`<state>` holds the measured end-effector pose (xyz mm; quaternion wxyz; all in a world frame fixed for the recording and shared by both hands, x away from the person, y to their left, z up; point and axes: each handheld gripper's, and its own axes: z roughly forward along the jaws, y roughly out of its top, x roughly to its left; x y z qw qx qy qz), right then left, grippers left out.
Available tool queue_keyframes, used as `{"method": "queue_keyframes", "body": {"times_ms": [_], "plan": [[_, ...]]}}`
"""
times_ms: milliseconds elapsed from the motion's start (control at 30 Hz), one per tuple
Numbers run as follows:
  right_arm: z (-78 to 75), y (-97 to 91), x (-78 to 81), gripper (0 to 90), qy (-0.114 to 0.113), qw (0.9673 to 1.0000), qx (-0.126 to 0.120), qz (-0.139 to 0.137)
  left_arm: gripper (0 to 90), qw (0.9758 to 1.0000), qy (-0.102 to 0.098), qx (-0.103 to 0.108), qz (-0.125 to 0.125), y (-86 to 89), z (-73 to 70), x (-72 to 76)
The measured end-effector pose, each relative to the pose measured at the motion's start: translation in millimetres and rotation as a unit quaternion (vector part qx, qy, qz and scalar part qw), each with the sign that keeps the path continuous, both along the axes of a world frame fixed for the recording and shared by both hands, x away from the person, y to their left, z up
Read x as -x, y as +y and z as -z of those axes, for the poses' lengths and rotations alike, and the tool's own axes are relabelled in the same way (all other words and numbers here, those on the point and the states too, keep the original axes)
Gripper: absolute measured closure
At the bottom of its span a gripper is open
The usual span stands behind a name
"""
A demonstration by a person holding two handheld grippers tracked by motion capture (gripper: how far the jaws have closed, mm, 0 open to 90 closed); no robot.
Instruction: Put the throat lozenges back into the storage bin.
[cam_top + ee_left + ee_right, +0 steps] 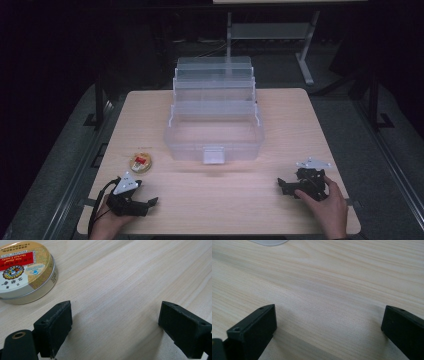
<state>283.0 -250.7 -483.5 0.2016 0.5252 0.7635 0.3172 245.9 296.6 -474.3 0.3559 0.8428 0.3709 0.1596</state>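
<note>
a pale wooden table [280, 120] is filling the middle of the high view, its far edge sitting just above centre and its near edge running along the bottom. a clear plastic box [214, 137] is standing on the table in the centre of that frame, its stepped trays folding back and up toward the top of the picture and its latch tab facing the near edge. the right gripper [283, 186] is resting on the table in the lower right of the high view, a hand [327, 202] wrapping around its body; in the right gripper view its jaws are standing wide apart over bare wood, pinching nothing. the left gripper [152, 201] is lying in the lower left of the high view, and in the left gripper view its jaws are likewise spreading wide with nothing between them. a small round tin [141, 162] with a gold, red and white lid is sitting left of centre in the high view, just above the left gripper and well apart from the box; in the left gripper view the tin [23, 271] is occupying the upper left corner, near the left jaw but not touching it.
</note>
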Motion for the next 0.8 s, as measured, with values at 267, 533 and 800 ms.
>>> {"method": "queue_keyframes", "body": {"times_ms": [267, 533, 800], "plan": [[-0.2, 0.4, 0.1, 0.0, 0.002, 1.0, -0.001, 0.002, 11.2, 1.0, 0.001, 0.0, 0.0, 0.1, -0.2, 0.4], [-0.1, 0.1, 0.0, 0.0, 0.0, 1.0, 0.0, 0.0, 12.5, 1.0, 0.005, -0.003, 0.007, 0.1, -2.8, -1.0], [-0.1, 0.1, 0.0, 0.0, 0.0, 1.0, 0.0, 0.0, 12.7, 0.9999, -0.005, -0.007, 0.008, -1.2, -9.2, -1.3]]}}
